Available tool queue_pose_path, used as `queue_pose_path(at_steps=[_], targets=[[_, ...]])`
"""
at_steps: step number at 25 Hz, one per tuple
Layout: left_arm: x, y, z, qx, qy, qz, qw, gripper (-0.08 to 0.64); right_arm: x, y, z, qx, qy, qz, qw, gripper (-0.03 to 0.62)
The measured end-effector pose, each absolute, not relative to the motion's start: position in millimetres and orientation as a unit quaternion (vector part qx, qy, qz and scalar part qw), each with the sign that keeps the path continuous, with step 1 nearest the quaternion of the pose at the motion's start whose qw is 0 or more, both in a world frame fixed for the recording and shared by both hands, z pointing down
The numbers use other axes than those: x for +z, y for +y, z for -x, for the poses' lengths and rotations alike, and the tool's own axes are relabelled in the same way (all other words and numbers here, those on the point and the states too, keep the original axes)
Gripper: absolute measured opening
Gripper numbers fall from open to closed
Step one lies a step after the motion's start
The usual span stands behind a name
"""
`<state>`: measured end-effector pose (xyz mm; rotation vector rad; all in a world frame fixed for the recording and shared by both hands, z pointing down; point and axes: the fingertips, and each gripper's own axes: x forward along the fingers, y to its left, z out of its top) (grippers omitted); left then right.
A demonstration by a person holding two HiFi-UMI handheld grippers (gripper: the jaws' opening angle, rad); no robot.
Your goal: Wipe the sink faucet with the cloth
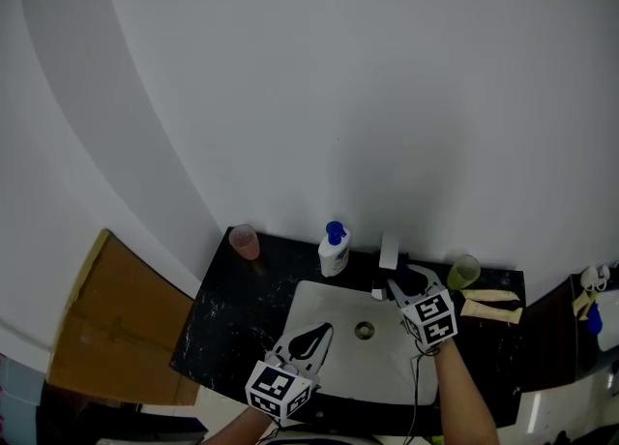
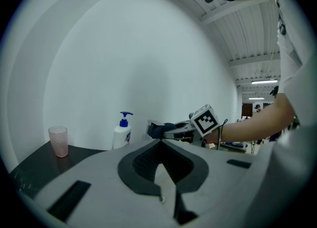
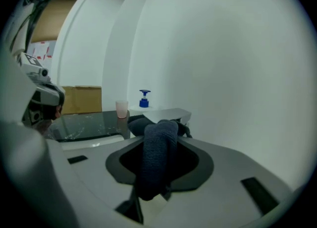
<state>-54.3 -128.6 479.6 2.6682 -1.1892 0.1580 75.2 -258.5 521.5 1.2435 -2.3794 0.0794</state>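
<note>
The dark blue-grey cloth (image 3: 157,157) is clamped in the right tool (image 1: 404,286). Its jaws are closed on it from both sides, and it stands between them as a thick rolled fold.

Nearest the person, the left tool (image 1: 311,339) hangs over the front half of the white sink (image 1: 324,298). Its jaw tips meet and it grips nothing. The round metal drain (image 1: 364,331) lies just beyond it in the basin.

Farther back, the right tool reaches over the sink's back rim. The cloth's front end lies against the flat grey faucet (image 1: 389,252), which rises from the back edge of the black speckled surface (image 1: 232,308) and juts out over the basin.

Several things stand along that back edge:
- A white pump bottle with a blue top (image 1: 335,250) is just beside the faucet, toward the left corner.
- A translucent pink plastic cup (image 1: 244,241) is at the back left corner.
- A translucent green cup (image 1: 463,271) is toward the back right corner, with pale cream objects (image 1: 491,304) lying near it by the right edge. I cannot tell what they are.

A brown cardboard box (image 1: 116,322) sits beyond the surface's left edge. A plain white wall (image 1: 368,95) rises behind everything.
</note>
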Motion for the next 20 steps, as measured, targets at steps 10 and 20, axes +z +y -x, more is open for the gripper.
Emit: queue_pose_path(at_steps=[10, 20], targets=[[477, -135, 38, 0.048, -0.388, -0.914, 0.104, 0.000, 458, -225, -64, -0.017, -0.887, -0.429, 0.171, 0.127], [480, -141, 44, 0.050, -0.395, -0.911, 0.106, 0.000, 472, -279, -64, 0.057, -0.880, -0.398, 0.251, 0.127]])
